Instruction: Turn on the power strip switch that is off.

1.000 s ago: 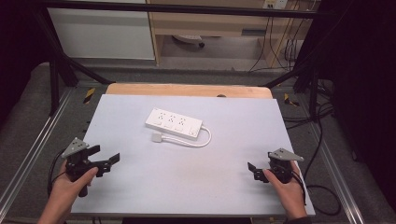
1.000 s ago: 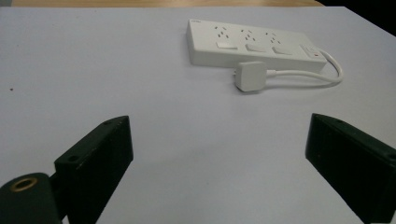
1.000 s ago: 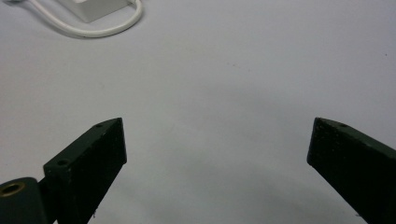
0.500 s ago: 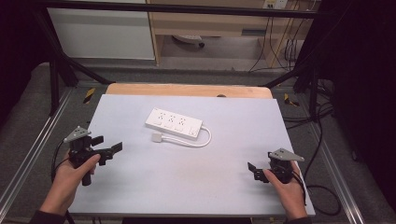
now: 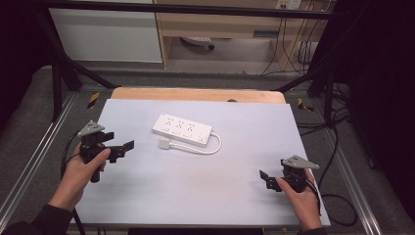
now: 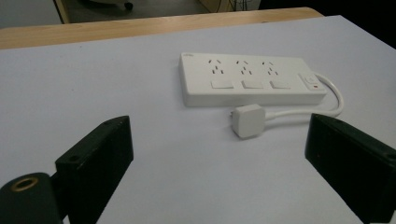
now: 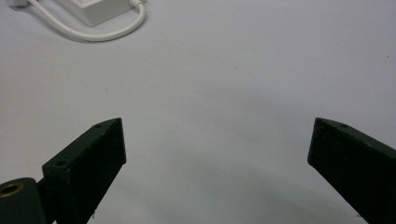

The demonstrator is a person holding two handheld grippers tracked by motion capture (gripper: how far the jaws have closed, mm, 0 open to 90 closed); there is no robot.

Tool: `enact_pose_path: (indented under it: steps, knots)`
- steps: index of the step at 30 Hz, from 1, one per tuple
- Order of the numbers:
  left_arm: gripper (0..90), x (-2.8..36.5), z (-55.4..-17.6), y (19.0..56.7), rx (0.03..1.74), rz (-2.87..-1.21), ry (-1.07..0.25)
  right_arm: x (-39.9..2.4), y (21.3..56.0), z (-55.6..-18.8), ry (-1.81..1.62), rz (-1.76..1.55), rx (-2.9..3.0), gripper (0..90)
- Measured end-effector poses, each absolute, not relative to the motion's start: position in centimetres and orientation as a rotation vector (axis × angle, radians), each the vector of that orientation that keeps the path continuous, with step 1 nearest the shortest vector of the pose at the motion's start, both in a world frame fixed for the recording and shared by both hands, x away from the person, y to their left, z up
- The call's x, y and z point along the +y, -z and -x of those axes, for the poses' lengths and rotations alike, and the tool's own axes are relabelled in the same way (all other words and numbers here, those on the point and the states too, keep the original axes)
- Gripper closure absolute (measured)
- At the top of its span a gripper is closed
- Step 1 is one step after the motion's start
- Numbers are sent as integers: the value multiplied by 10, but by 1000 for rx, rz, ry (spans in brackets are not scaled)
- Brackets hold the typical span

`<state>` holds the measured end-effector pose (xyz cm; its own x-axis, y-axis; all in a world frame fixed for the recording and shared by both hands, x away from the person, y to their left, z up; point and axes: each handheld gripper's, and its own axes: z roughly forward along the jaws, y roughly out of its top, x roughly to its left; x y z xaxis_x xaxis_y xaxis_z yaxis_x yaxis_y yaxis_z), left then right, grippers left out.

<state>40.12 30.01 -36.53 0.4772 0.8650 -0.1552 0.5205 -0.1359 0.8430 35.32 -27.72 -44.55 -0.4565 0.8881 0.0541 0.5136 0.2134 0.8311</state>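
white power strip [image 5: 182, 130], 3 sockets, cord looped; both grippers' jaws wide.

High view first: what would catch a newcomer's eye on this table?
A white power strip lies near the middle of the pale table, its short cable looping round to a square plug beside it. Two black hand-held grippers flank it, the left gripper and the right gripper, both open and empty.

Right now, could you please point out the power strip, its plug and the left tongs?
power strip [image 6: 247, 79], left gripper view, top face by the sockets.
plug [image 6: 249, 120], left gripper view, its square face.
left tongs [image 5: 122, 148], high view, between the tips.
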Motion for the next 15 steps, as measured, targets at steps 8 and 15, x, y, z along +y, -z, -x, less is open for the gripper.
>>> enact_pose_path:
  steps: [8, 15]
  knots:
    - [74, 287, -414, 360, 1132, -1833, -466, -281, 443, -352, -1145, -1306, 2020, 49]
    - [73, 281, -423, 360, 1128, -1846, -465, -280, 443, -352, -1152, -1306, 2024, 49]
